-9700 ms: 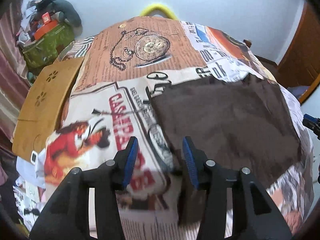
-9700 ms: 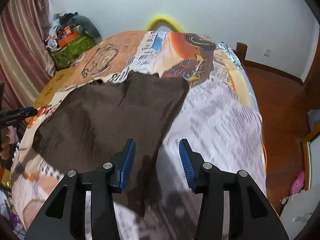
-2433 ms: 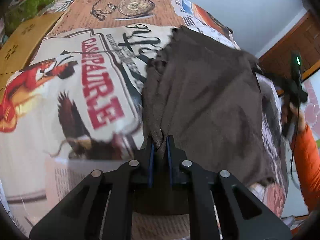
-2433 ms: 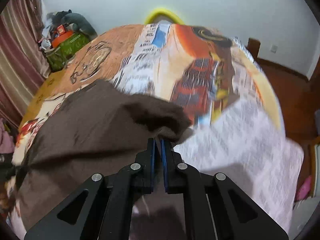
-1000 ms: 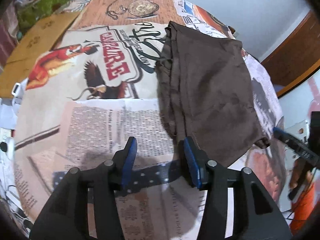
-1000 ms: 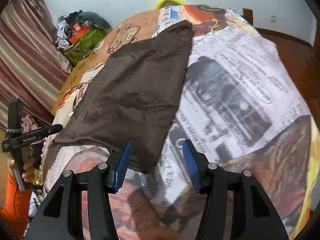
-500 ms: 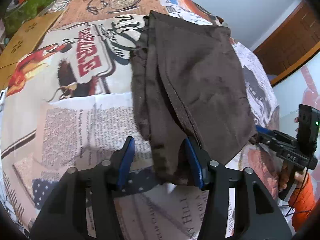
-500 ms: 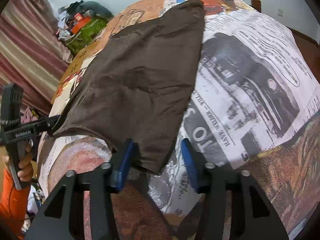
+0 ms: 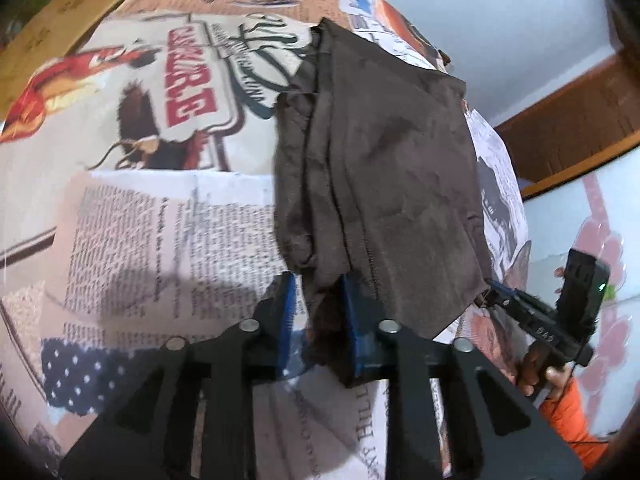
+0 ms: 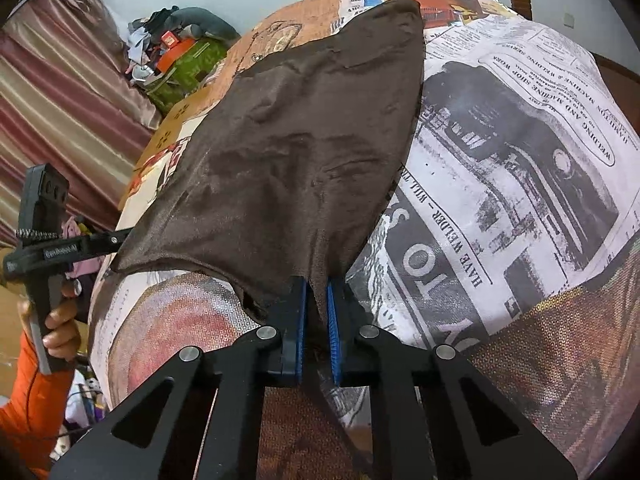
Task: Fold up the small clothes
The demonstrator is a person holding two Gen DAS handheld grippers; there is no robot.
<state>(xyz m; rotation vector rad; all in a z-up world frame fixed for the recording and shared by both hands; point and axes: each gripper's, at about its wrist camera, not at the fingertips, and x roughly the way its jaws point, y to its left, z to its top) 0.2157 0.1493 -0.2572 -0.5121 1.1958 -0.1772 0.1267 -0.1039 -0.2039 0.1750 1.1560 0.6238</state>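
Brown garment folded once, spread ahead of both fingers. Right gripper clamped tight on near corner; left gripper narrowing, just closing around other corner. Probably 1 more fold left.

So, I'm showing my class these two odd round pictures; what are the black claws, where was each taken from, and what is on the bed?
There is no robot. A person in an orange sleeve holds a black two-finger claw with blue pads in each hand. Each claw carries a wide-angle camera looking along its fingers, which bends the picture round.

One picture looks along the left claw, the other along the right claw; each also shows the other claw at its edge.

On the bedspread printed with old newspapers and posters lies a dark brown cloth garment, partly folded. Both claws have just been closing on its near edge: the right is shut on one corner, the left has cloth between its pads but is not fully shut.
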